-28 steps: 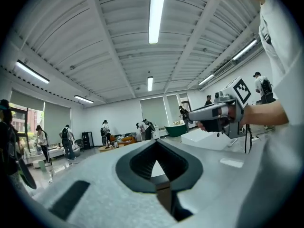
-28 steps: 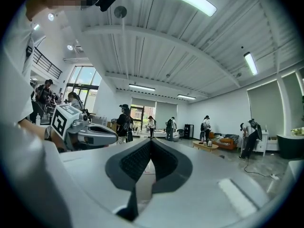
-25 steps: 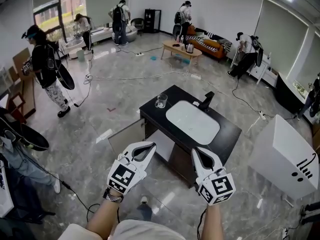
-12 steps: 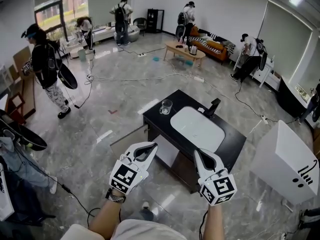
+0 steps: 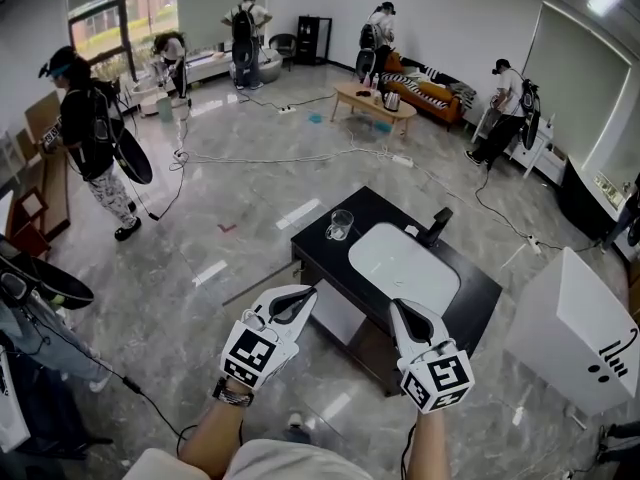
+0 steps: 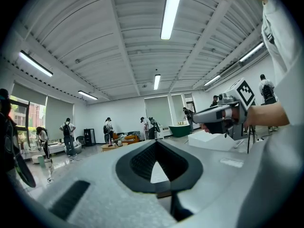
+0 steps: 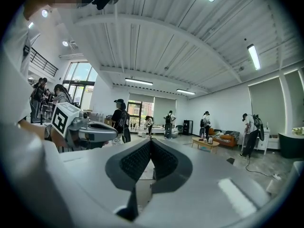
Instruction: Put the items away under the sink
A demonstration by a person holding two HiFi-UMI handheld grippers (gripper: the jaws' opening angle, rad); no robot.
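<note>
A black sink cabinet point(image 5: 470, 298) with a white basin point(image 5: 403, 267) stands on the grey floor ahead of me. A black tap point(image 5: 437, 225) rises at its far side, and a clear glass point(image 5: 341, 224) stands on the counter's left corner. Below the counter I see a white panel point(image 5: 335, 313) and a dark opening beside it. My left gripper point(image 5: 308, 291) hovers shut and empty near the cabinet's front left. My right gripper point(image 5: 394, 306) is shut and empty above the cabinet's front edge. Each gripper view shows pads pressed tip to tip: left point(image 6: 156, 142), right point(image 7: 150, 140).
A white box-shaped unit point(image 5: 575, 333) stands right of the cabinet. Cables point(image 5: 300, 154) trail across the floor. Several people stand around the room, the nearest a person point(image 5: 90, 138) at the left. A coffee table point(image 5: 375, 103) and sofa point(image 5: 425, 88) are at the back.
The sink cabinet has slid a little right and down in the head view as the view shifted. Both grippers stay shut and hold about the same places.
</note>
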